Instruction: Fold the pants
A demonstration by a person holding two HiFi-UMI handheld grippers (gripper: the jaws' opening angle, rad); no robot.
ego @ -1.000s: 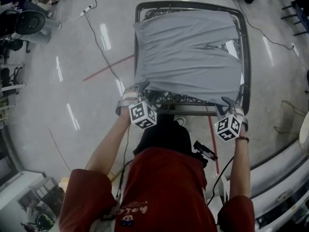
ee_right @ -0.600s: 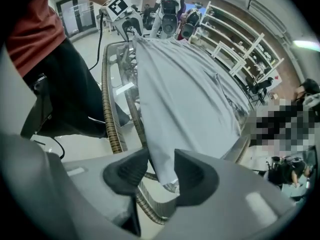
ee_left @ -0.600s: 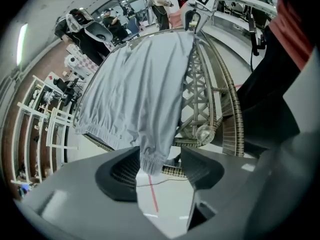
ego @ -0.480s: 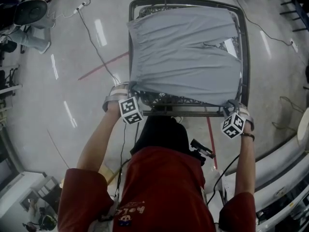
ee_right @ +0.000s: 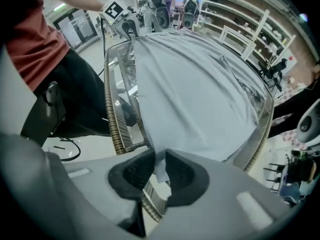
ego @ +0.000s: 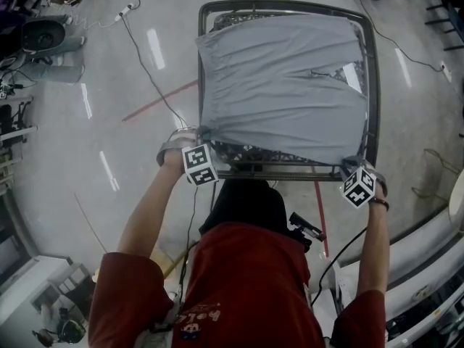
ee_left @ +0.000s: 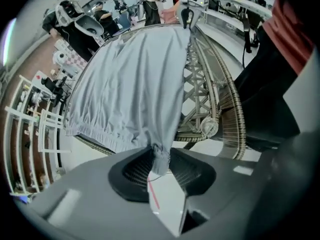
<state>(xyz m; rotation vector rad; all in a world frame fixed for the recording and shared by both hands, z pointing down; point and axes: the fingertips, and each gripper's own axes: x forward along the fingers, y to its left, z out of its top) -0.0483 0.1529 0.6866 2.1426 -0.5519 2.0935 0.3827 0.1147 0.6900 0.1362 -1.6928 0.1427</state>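
Grey pants [ego: 283,85] lie spread flat over a small table [ego: 283,6] with a dark rim. My left gripper [ego: 201,135] is at the near left corner of the pants, pointing steeply down. Its jaws are closing, and the hem corner [ee_left: 159,156] is pinched between the pads. My right gripper [ego: 353,164] is at the near right corner, pointing straight down. Its jaws are closing too, with a fold of grey cloth [ee_right: 160,166] between them. Each gripper view shows the pants [ee_left: 135,74] [ee_right: 195,94] stretching away to the other gripper [ee_left: 189,14] [ee_right: 127,29].
The table's woven rim [ee_right: 112,114] and lattice frame [ee_left: 200,99] lie just below the near hem. Cables [ego: 145,56] and a red tape line [ego: 163,100] cross the glossy floor on the left. A white curved bench [ego: 435,245] stands at the right. The person stands against the near edge.
Both grippers have moved apart and down to the near corners of the pants. Their jaws have closed onto the hem there. The pants still lie flat.
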